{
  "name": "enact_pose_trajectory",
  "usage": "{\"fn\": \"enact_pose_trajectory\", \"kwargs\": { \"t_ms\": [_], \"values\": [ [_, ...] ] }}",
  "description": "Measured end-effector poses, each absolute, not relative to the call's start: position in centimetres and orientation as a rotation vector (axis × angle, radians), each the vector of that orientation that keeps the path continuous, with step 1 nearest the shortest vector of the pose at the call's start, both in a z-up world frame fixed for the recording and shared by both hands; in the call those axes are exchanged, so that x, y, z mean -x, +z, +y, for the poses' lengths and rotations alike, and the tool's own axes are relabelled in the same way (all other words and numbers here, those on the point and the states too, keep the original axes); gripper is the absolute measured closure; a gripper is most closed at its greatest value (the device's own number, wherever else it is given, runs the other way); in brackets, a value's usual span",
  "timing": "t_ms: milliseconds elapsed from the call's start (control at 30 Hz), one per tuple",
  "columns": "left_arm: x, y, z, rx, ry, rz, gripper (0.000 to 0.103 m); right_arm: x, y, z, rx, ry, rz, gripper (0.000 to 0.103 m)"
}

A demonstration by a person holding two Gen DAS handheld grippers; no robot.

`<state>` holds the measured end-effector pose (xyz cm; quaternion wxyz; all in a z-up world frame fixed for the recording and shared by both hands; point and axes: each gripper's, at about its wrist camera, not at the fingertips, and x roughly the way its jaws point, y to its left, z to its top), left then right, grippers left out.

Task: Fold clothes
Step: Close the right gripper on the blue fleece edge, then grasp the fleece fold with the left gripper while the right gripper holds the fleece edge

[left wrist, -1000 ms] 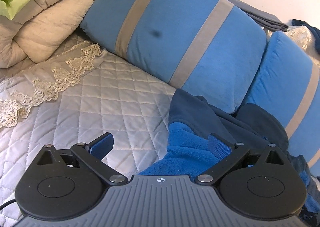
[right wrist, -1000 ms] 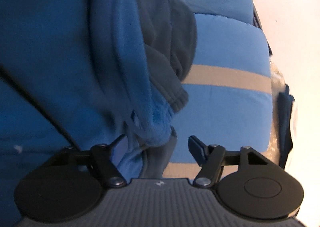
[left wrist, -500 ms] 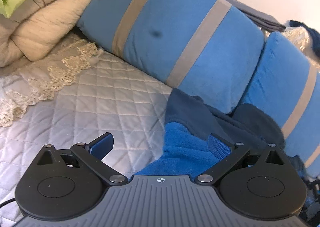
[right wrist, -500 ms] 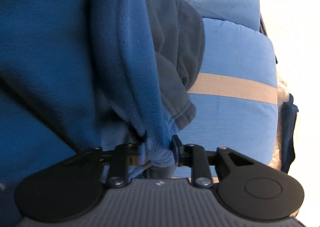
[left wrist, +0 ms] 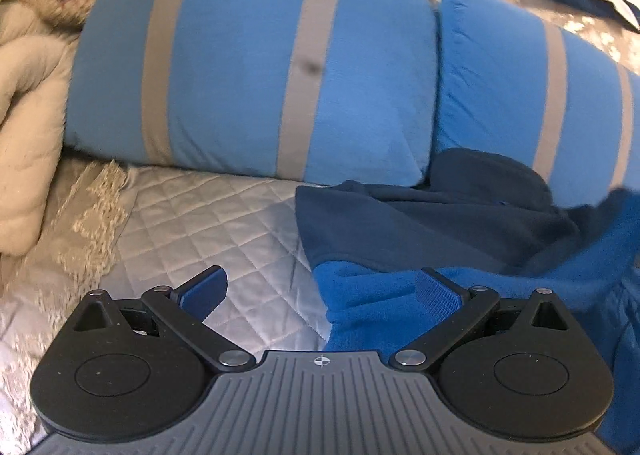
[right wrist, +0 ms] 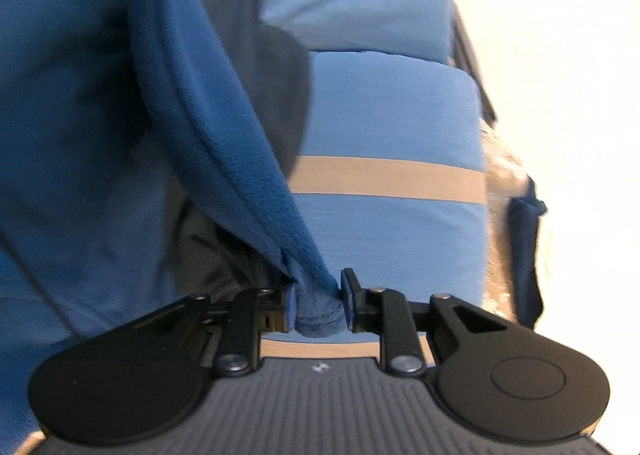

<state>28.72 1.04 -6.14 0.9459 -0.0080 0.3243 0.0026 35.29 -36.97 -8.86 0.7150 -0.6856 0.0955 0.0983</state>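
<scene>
Two matching handheld grippers. The left gripper has a grey ribbed body marked with a small crosshair at its front edge, two round black discs at either side, and black linkage arms joined by silver screws. Its fingers carry blue textured pads. The right gripper shows the same grey ribbed body, black discs, silver screws and blue-padded fingers.

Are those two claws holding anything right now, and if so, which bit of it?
The right claw is shut on the blue fleece, pinching a bunched edge of it. The left claw is open and holds nothing, with the fleece lying under it.
</scene>
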Motion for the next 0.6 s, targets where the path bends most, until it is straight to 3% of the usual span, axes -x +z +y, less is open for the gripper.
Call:
{"fn": "enact_pose_trajectory", "kwargs": {
  "t_ms": [367,600],
  "values": [
    [-28.7,-4.9,0.8,-0.025,-0.030,0.635,0.000,-35.7,-3.7,-36.3,1.477,0.175,0.196,0.077],
    [-28.9,-7.6,1.1,-0.194,-0.016,0.742,0.001,-35.7,-2.2,-36.0,1.466,0.176,0.198,0.077]
  ]
}}
